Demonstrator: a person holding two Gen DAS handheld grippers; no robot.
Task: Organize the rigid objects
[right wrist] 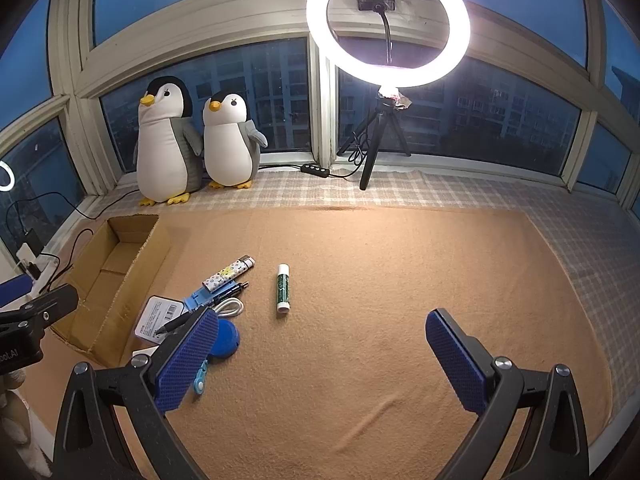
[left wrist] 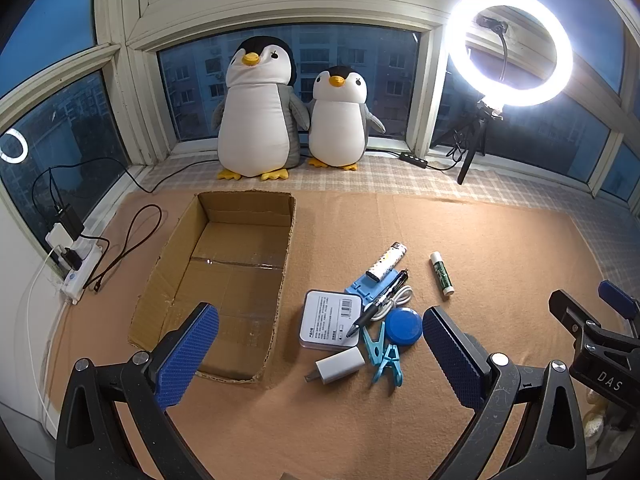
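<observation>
1. Clutter for sorting lies in a tight pile on the tan mat (left wrist: 500, 240), just right of the empty cardboard box (left wrist: 224, 280): a white case (left wrist: 330, 320), a pen (left wrist: 380, 300) resting across it, a blue disc (left wrist: 403, 326), clothespins (left wrist: 386, 356), a charger plug (left wrist: 340, 365), a patterned lighter (left wrist: 387, 261). A glue stick (left wrist: 442, 273) lies apart, to the right.
2. Risk: the pieces overlap, so pinching one likely drags or flicks its neighbour; the pen could roll off the case.
3. Risk: the flat case and low disc offer little edge, so the pads may slip.
4. Risk: both tools aiming at one pile could collide.
5. Left tool (left wrist: 320, 354) hovers above the mat, jaws wide and empty, straddling the pile.
6. Right tool (right wrist: 322, 354) hovers likewise, wide and empty, over bare mat, its left pad (right wrist: 188, 360) above the disc.
</observation>
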